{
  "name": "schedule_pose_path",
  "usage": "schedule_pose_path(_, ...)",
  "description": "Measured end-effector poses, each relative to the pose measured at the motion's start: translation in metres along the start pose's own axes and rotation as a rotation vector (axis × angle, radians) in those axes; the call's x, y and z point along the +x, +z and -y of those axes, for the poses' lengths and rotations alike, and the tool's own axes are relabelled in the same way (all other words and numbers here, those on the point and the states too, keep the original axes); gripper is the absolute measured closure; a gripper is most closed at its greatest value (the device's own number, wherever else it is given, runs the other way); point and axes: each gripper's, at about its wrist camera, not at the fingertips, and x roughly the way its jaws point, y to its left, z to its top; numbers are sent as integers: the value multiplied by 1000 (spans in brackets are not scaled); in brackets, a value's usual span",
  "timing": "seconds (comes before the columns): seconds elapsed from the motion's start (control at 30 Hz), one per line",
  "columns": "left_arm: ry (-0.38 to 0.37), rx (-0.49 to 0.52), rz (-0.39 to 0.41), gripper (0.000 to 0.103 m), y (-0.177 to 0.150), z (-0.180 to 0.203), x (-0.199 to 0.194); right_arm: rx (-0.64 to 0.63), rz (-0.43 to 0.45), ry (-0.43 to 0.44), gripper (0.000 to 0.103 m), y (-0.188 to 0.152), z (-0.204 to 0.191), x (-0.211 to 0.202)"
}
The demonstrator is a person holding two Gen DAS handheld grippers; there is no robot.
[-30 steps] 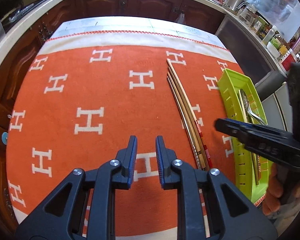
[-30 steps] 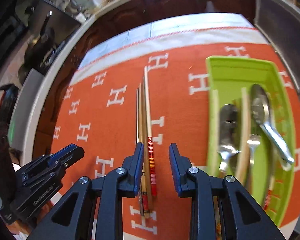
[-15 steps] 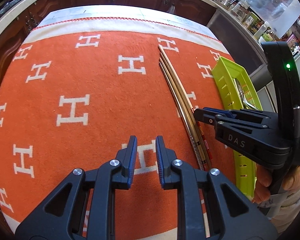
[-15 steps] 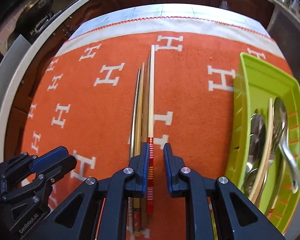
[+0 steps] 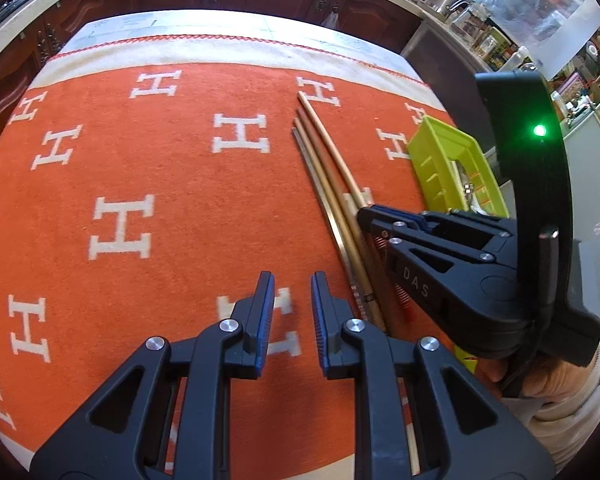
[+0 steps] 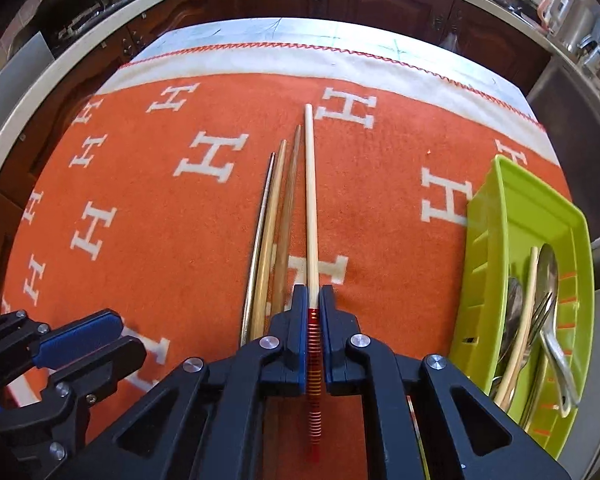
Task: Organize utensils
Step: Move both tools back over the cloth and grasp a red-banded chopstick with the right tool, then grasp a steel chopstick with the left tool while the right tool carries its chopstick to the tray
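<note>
- Chopstick with the red-banded end (image 6: 311, 216) is lying lengthwise on the orange cloth (image 6: 160, 208), rightmost in a row of four sticks, its pale tip pointing toward the far edge of the bench.
- The right tool (image 6: 313, 300) is sitting with its two blue-padded fingers (image 6: 300, 316) pressed in on either side of this chopstick, just where the red bands begin; the banded end is running back between the fingers.
- The three other chopsticks (image 6: 274, 216) are lying just beside it on the left, close together, two wooden and one thin metal one at the outside.
- The left tool (image 5: 292, 292) is hovering over the cloth with its fingers apart by a narrow gap, holding nothing and touching nothing; the sticks are lying to its right.
- In the left wrist view the right tool (image 5: 366, 216) is showing from the side, low on the sticks.
- The green tray (image 6: 488, 264) is standing near the right edge of the bench, apart from the sticks, with spoons (image 6: 548, 280), a fork and a pale chopstick inside.
- A strip of cloth is lying open between the gripped chopstick and the tray wall; a wide stretch of cloth is lying open to the left of the sticks.
</note>
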Motion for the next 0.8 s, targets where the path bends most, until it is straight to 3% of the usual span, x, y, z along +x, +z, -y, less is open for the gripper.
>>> schedule_pose_path(0.13,-25,1,-12,87,3,12,9,122,14,108,98,-6,21,-9)
schedule_pose_path(0.27,-23,28,-23,87,2,30,20,177,56,161,98,-12,36,-27)
schedule_pose_path(0.5,59,48,-46,87,-5,47,39,212,107,201,98,-23,52,-54)
schedule_pose_path(0.8,167,78,-5,87,0,64,49,246,136,233,98,-36,69,-70)
